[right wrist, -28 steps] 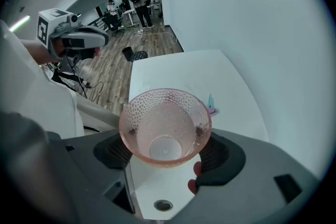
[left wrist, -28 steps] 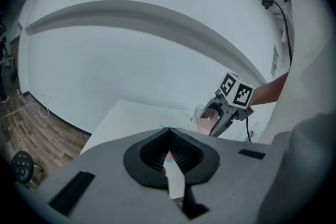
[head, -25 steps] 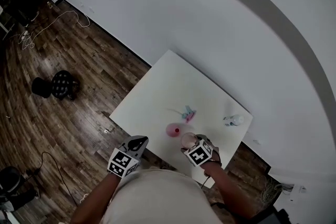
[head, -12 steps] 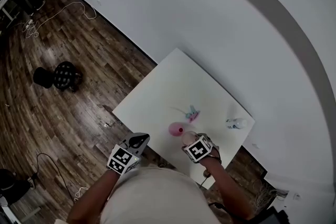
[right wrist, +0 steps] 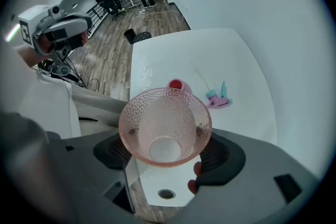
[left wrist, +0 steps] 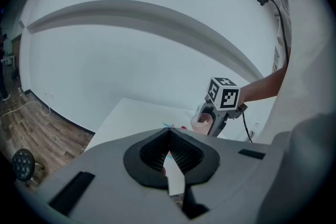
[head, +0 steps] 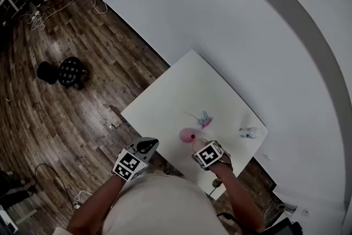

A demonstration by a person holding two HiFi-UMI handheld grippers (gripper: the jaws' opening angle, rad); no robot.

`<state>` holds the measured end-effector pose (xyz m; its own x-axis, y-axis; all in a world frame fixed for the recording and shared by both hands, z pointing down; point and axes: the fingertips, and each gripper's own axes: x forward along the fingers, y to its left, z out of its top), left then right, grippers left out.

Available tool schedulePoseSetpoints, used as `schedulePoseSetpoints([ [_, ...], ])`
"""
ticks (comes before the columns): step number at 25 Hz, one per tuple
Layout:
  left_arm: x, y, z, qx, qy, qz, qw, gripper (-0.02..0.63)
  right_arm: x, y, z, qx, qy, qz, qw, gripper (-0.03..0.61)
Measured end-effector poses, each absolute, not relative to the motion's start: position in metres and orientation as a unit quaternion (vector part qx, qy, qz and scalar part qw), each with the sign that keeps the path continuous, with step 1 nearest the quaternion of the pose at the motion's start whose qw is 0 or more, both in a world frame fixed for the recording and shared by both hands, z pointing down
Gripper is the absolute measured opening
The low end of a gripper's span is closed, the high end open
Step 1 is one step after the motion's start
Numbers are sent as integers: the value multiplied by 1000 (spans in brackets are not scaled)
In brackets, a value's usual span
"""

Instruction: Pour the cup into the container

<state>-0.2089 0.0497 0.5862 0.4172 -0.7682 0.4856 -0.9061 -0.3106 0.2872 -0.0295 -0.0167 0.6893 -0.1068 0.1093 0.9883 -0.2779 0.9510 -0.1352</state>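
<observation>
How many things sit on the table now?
3: pink container near the front edge, teal-and-pink item beyond it, pale item at the right corner. The cup may hide more.

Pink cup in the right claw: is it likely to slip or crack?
The cup looks like thin clear plastic, so probably light and slightly springy, not brittle. Its dimpled wall should help grip, though the tapered sides might let it slip.
</observation>
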Motion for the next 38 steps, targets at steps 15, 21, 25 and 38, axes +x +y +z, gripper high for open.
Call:
schedulePoseSetpoints([
  [15, -220, 52, 588, 798, -523, 131, 268, 11, -34, -15, 684, 43, -700, 159, 695, 371],
  [21, -220, 52, 587, 799, -523, 129, 269, 11, -35, -12, 682, 35, -690, 162, 704, 371],
  [25, -221, 50, 588, 798, -523, 128, 271, 11, -34, -14, 681, 31, -684, 166, 709, 371],
  [38, -227, 57, 596, 791, -533, 126, 273, 11, -39, -15, 677, 38, -708, 154, 688, 371],
])
